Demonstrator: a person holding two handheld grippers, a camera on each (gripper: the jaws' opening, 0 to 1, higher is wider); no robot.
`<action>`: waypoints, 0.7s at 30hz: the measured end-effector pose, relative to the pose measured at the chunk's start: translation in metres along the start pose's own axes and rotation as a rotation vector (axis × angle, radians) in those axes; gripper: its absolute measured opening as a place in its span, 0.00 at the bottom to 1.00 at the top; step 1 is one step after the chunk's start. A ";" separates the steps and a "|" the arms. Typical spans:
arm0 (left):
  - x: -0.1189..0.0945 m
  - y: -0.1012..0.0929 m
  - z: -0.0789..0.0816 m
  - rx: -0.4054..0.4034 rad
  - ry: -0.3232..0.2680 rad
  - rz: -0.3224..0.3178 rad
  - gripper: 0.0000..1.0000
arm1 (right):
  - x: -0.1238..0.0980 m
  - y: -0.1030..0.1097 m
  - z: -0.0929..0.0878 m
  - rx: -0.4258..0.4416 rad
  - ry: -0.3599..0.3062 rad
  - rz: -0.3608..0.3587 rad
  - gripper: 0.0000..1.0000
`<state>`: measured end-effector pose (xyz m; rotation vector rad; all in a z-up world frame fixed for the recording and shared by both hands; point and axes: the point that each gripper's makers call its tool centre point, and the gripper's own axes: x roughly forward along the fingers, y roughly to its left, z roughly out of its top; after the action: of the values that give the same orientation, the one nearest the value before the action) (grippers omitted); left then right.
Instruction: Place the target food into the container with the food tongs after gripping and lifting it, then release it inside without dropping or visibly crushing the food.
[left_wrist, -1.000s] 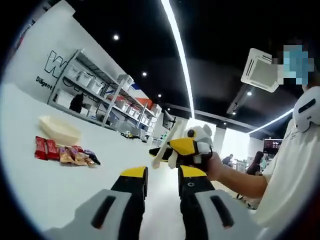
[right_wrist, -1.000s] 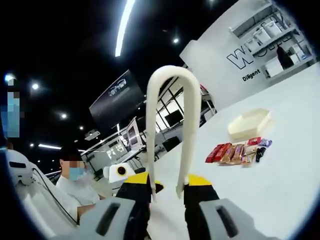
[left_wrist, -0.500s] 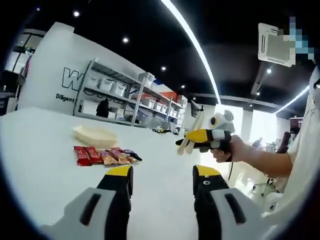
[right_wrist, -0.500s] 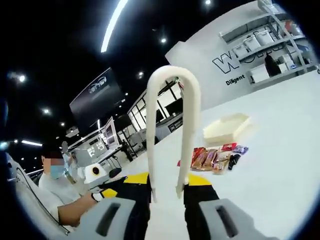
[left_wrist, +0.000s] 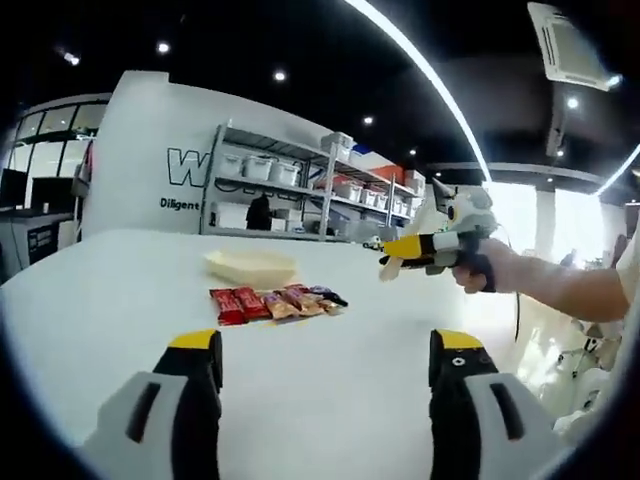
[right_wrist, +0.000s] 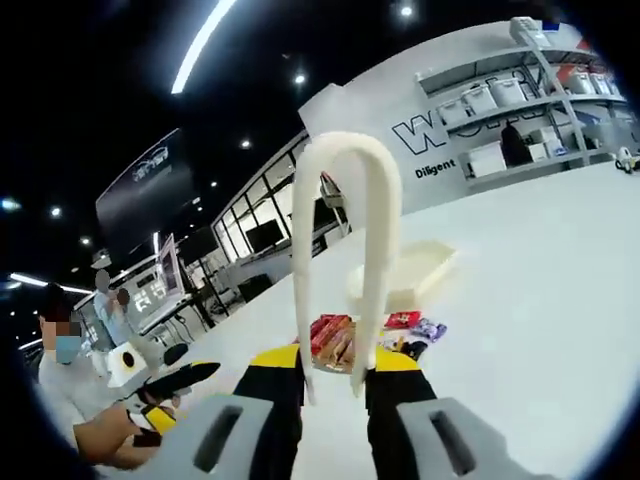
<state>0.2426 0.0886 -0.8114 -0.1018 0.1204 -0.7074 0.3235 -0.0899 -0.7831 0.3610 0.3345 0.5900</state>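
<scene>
Lying in a row on the worktop (left_wrist: 120, 300) just beside the container (left_wrist: 250, 267), the wrapped snacks (left_wrist: 275, 301) look light, crinkly and slippery, best pinched mid-pack by the tongs (right_wrist: 345, 250) clamped in the right gripper (right_wrist: 334, 372); the left gripper (left_wrist: 325, 350) is spread, empty.

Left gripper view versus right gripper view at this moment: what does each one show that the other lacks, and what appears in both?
Left gripper view: its own open, empty left gripper low over the white table, and the right gripper seen from outside, held in a person's hand above the table.

Right gripper view: the cream food tongs clamped upright in the right gripper, plus a black wall screen.

Both: the row of wrapped snacks, the cream container just behind it, and the storage shelves.
</scene>
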 end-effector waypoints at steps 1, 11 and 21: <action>-0.001 0.002 -0.001 0.000 0.006 0.011 0.85 | 0.003 -0.004 0.000 0.006 -0.001 -0.010 0.17; -0.006 0.018 -0.013 -0.027 0.035 0.056 0.91 | 0.024 -0.028 -0.004 -0.039 0.026 -0.085 0.17; -0.005 0.019 -0.019 0.027 0.084 0.075 0.94 | 0.039 -0.043 -0.009 -0.057 0.045 -0.127 0.17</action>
<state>0.2480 0.1054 -0.8322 -0.0414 0.1943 -0.6379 0.3707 -0.0982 -0.8169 0.2702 0.3800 0.4825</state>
